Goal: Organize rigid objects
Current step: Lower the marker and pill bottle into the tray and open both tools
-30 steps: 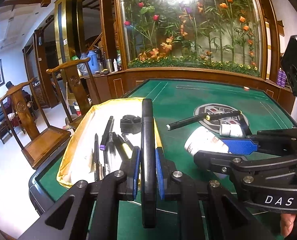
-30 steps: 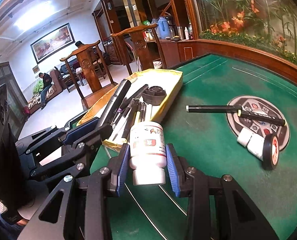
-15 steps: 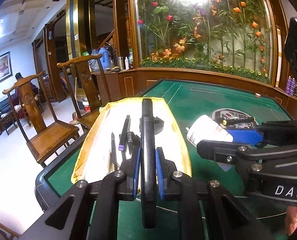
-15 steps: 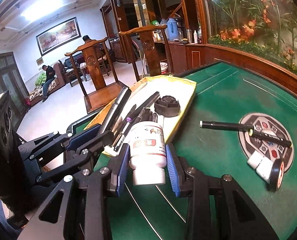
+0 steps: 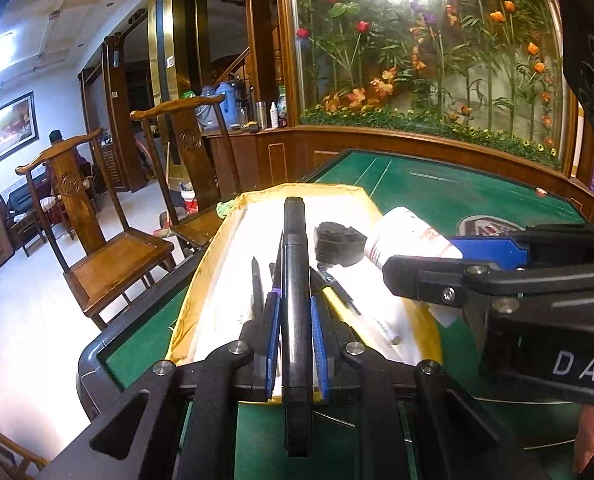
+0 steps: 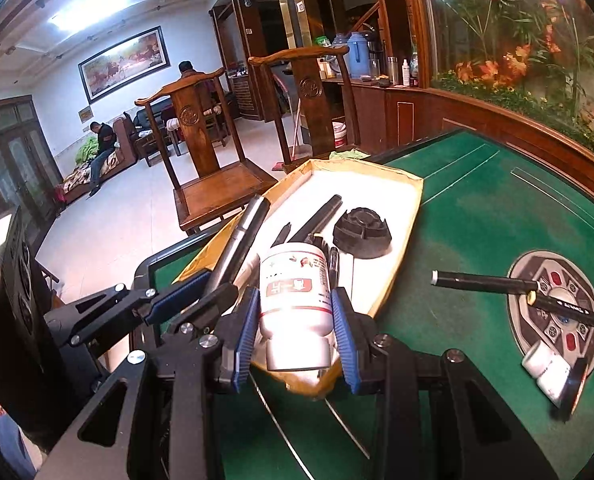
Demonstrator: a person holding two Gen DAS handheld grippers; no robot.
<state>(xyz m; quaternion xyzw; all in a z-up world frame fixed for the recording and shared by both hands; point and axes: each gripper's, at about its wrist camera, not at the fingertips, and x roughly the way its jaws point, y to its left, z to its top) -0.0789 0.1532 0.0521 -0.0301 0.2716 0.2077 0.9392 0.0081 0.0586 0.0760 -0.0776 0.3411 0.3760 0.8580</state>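
Tray: yellow-rimmed tray (image 6: 411, 188) with a white floor sits at the left end of the green bench (image 6: 477, 216), already holding several pens (image 5: 257, 280) and a black ribbed cap (image 6: 362, 232).
Left hand-held gripper: left hand-held gripper (image 5: 293, 340) is narrowed onto a thick black marker (image 5: 295, 264), the pads pressing its barrel on both sides; the marker points forward along the fingers and hangs above the near part of the tray, over the pens.
Right hand-held gripper: right hand-held gripper (image 6: 297, 332) is clamped on a white pill bottle (image 6: 295, 292) with a red label, gripped across its body, cap end toward the camera. The bottle hangs over the tray's near right edge, just beside the left hand-held gripper's marker.
Right of tray: two more black markers (image 6: 513, 292) lie end to end on the felt, reaching onto the round centre plate (image 6: 577, 272). A small white tube (image 6: 545, 364) and a black roll of tape (image 6: 573, 384) rest at the plate's near edge, well apart from the tray.
Done: pens and cap are sorted into the tray.
In hand: marker and bottle look ready for release into the tray, though neither is set down yet.
Left: by my reading, the two markers, tube and tape remain to be collected.
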